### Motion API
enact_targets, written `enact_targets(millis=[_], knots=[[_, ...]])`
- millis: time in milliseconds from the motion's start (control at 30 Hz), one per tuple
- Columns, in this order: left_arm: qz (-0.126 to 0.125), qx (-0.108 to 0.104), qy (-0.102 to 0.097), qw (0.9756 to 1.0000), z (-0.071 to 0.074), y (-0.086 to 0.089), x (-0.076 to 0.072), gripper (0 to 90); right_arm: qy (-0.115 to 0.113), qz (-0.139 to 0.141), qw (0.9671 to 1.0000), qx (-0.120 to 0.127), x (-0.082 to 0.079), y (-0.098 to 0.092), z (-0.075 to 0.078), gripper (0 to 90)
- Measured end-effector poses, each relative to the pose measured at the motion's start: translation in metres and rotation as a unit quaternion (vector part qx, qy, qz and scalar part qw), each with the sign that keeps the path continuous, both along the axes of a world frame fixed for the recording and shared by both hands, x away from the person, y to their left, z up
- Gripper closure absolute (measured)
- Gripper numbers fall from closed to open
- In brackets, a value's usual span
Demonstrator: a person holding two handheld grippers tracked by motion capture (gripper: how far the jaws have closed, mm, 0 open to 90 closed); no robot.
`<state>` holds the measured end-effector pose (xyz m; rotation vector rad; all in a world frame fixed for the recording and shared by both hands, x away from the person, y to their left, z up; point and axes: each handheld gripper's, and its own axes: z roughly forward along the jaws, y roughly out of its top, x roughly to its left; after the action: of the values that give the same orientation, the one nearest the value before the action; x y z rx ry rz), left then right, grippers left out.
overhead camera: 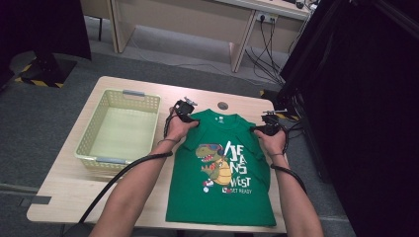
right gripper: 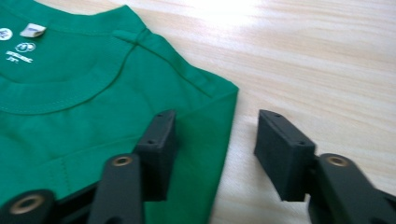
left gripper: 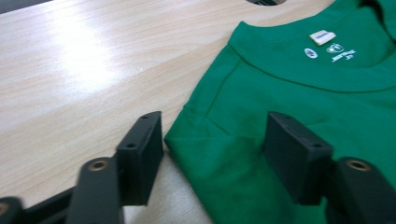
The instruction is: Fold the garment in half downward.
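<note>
We hold both grippers with jaws apart, left gripper (left gripper: 212, 149) and right gripper (right gripper: 215, 149), each straddling a shoulder edge of the green printed cotton T-shirt (overhead camera: 222, 168) lying flat on the pale wooden table (overhead camera: 64, 192).

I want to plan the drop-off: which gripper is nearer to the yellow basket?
Left. The left gripper sits at the shirt's shoulder, just beside the basket; the right gripper is at the far shoulder, across the shirt.

T-shirt (overhead camera: 222, 168) flat on table (overhead camera: 69, 182), basket (overhead camera: 118, 129) just to its left.
</note>
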<state>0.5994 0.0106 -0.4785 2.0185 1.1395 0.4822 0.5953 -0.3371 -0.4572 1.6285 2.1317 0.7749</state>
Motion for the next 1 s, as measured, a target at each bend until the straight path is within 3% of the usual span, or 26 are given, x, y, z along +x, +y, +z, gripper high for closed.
enact_targets(millis=[267, 433, 533, 633, 1000], knots=[[-0.015, -0.019, 0.001, 0.9997, 0.000, -0.001, -0.001, 65.1, -0.002, 0.024, 0.9994, 0.023, 0.000, 0.005, -0.001, 77.0], [-0.021, -0.037, 0.008, 0.9991, -0.001, -0.003, -0.002, 81.2, 0.005, 0.029, 0.9991, 0.030, 0.001, 0.005, 0.000, 83.9], [-0.022, -0.040, 0.006, 0.9989, 0.000, -0.003, -0.002, 83.0, 0.003, 0.032, 0.9991, 0.027, 0.001, 0.005, 0.002, 84.8], [-0.027, -0.045, -0.002, 0.9986, 0.004, -0.002, -0.003, 83.5, -0.007, 0.028, 0.9987, 0.043, 0.000, 0.003, 0.007, 84.9], [-0.049, -0.063, -0.054, 0.9954, 0.041, -0.003, -0.013, 83.9, -0.045, 0.022, 0.9965, 0.067, -0.011, -0.001, 0.031, 85.1]])
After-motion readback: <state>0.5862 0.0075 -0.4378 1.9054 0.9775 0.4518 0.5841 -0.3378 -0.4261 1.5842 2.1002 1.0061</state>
